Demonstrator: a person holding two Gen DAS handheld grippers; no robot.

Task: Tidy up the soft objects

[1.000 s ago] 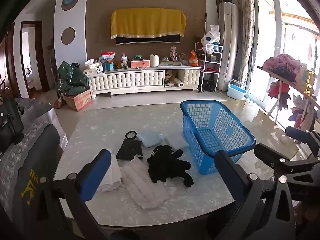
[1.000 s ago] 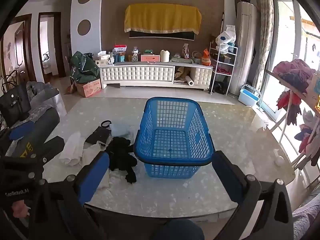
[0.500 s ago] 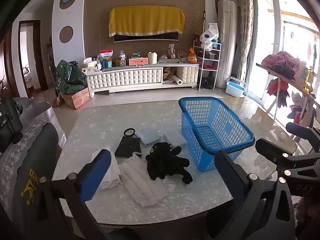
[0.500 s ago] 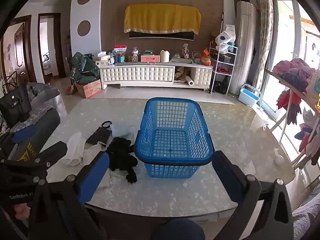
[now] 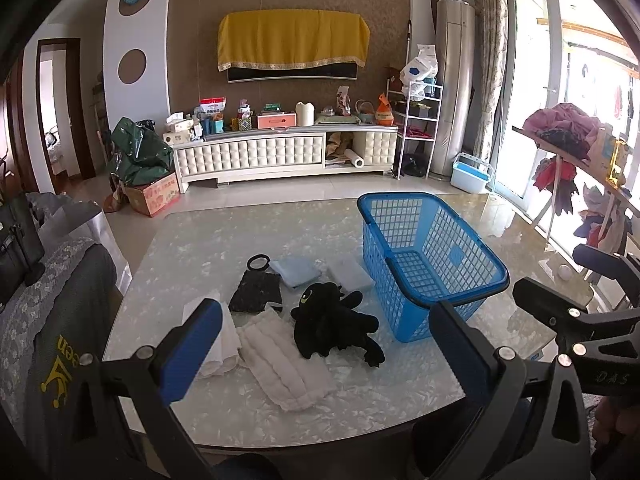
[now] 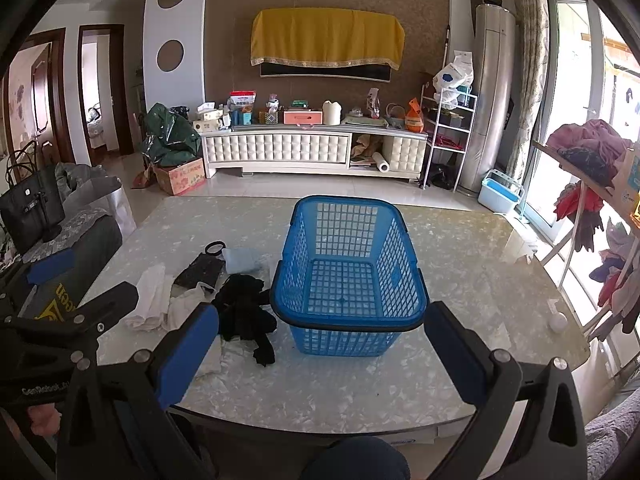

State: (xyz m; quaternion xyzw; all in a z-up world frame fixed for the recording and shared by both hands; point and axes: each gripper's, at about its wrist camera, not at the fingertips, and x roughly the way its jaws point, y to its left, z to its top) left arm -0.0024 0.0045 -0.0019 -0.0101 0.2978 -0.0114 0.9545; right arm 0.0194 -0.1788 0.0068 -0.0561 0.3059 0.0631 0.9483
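One blue basket sits empty on the table, with a black plush toy just left of it. Both the left gripper and the right gripper are spread wide, holding nothing.

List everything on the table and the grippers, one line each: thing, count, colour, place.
blue plastic mesh basket: 1, blue, right of the soft pile, nothing inside
black plush toy: 1, black, just left of the basket
white quilted cloth: 1, white, near edge, left of the toy
rolled white towel: 1, white, left end of the pile
dark speckled pouch with ring handle: 1, black, behind the white cloths
folded light blue cloths: 2, pale blue, behind the toy
marble-pattern table: 1, grey-white, under everything
left gripper: 1, black with blue fingers, open, above the pile
right gripper: 1, same, open, before the basket
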